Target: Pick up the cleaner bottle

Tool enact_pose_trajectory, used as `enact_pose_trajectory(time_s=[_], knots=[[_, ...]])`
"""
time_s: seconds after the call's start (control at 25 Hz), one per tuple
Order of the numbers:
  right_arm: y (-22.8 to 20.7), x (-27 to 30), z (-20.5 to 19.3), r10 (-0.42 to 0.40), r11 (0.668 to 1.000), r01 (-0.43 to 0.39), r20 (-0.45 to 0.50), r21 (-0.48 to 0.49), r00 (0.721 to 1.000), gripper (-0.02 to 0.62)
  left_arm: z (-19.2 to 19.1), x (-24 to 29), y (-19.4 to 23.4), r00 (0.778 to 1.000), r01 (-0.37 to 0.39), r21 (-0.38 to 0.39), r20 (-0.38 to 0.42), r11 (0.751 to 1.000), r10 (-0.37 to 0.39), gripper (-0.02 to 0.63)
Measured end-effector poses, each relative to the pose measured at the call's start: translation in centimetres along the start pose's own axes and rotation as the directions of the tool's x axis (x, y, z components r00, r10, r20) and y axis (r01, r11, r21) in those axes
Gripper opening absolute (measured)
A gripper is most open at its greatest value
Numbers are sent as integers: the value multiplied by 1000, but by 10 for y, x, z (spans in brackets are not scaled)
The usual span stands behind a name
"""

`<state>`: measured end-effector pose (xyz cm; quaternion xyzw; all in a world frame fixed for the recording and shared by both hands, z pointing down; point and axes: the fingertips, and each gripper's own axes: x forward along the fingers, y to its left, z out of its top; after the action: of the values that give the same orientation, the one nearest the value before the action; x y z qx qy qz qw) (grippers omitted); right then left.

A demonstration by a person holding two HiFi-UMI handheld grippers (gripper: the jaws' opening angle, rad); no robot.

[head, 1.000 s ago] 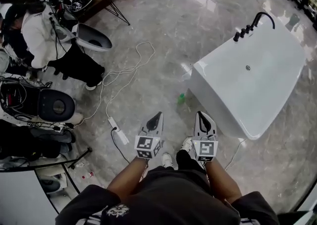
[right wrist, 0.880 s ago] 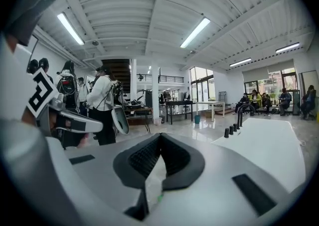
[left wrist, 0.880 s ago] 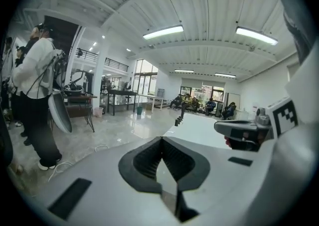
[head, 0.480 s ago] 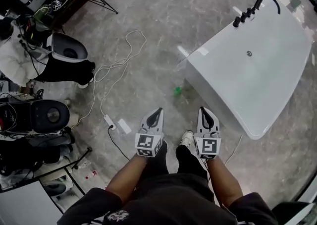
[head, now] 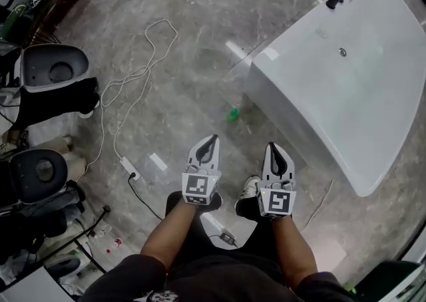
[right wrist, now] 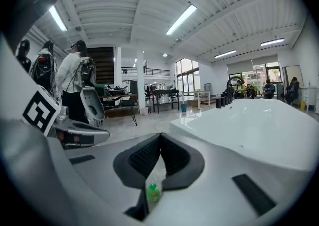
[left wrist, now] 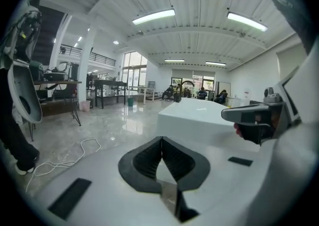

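Observation:
A small green cleaner bottle [head: 232, 114] stands on the grey marble floor beside the near corner of the white bathtub [head: 346, 94]. My left gripper [head: 212, 138] and right gripper [head: 272, 146] are side by side in front of my legs, short of the bottle, both shut and holding nothing. In the right gripper view the bottle [right wrist: 153, 192] shows low through the slot under the shut right gripper [right wrist: 160, 135], well ahead on the floor. The left gripper [left wrist: 161, 138] view shows its jaws meeting in front of the tub [left wrist: 199, 115]; no bottle is seen there.
A white cable [head: 133, 81] loops over the floor to a power strip [head: 128, 167] at the left. A grey toilet-like shell [head: 50, 71] and a black one [head: 40, 174] stand at the left edge. A person in a white jacket [right wrist: 75, 78] stands left in the right gripper view.
The head view has come lower and nearer the floor, so the tub and bottle look larger. Both grippers stayed shut and side by side; the bottle has not moved.

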<state>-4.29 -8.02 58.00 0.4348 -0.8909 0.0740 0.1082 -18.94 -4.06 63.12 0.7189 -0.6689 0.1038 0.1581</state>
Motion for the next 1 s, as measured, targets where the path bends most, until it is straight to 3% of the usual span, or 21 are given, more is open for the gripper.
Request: enact_pose_trajectory(time_s=[0.16, 0.28, 0.6, 0.84, 1.0], knots=[[2, 34, -81, -20, 1000, 20, -11, 1, 1000, 17, -75, 38, 19, 1000, -5, -24, -2, 1000, 5, 6], [-4, 56, -139, -45, 999, 45, -20, 12, 999, 15, -131, 70, 27, 1000, 4, 1, 16, 1000, -4, 6], [-11, 99, -253, -39, 998, 39, 10, -49, 999, 15, -258, 133, 37, 998, 23, 46, 57, 999, -25, 6], [-9, 123, -278, -28, 995, 34, 69, -97, 997, 15, -296, 161, 41, 996, 38, 75, 75, 996, -44, 6], [-8, 125, -273, -47, 997, 51, 79, -50, 996, 15, -304, 163, 40, 996, 57, 75, 63, 996, -62, 8]])
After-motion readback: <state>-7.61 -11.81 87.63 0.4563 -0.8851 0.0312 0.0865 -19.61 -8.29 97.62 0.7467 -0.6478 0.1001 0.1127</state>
